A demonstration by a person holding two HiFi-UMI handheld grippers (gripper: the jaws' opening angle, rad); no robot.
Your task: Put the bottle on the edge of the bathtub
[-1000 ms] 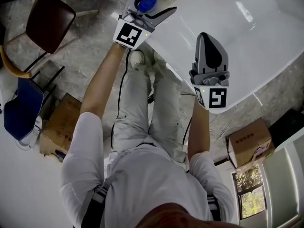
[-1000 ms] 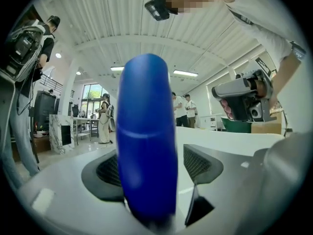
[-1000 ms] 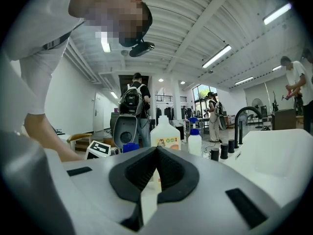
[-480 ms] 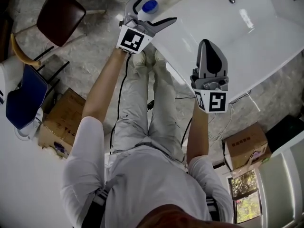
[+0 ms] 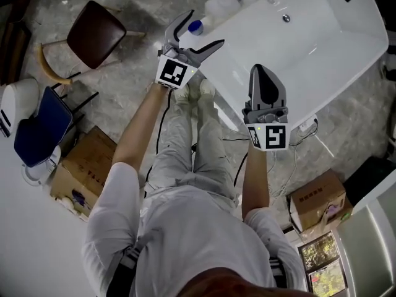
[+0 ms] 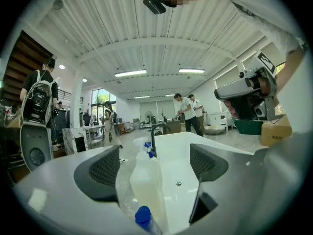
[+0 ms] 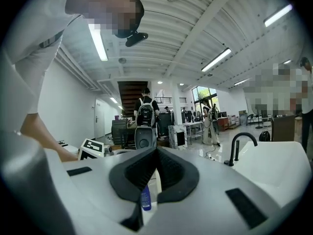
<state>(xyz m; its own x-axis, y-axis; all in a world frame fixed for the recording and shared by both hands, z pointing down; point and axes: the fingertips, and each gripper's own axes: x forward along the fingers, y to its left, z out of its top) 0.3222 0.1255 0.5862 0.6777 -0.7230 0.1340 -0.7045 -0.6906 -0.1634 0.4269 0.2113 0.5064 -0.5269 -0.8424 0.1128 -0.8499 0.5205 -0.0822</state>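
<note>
Head cam looks steeply down onto bathtub (image 5: 309,54). Gripper cams ride low, facing level across it twd far hall (image 6: 146,106) (left cam close to bottle (image 6: 143,218)); all three share bathtub, bottle.

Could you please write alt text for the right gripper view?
The right gripper fills the foreground, jaws shut and empty; a blue-capped bottle shows through the gap beneath them. At right, a white bathtub with a black tap; behind, a person wearing a backpack.
</note>
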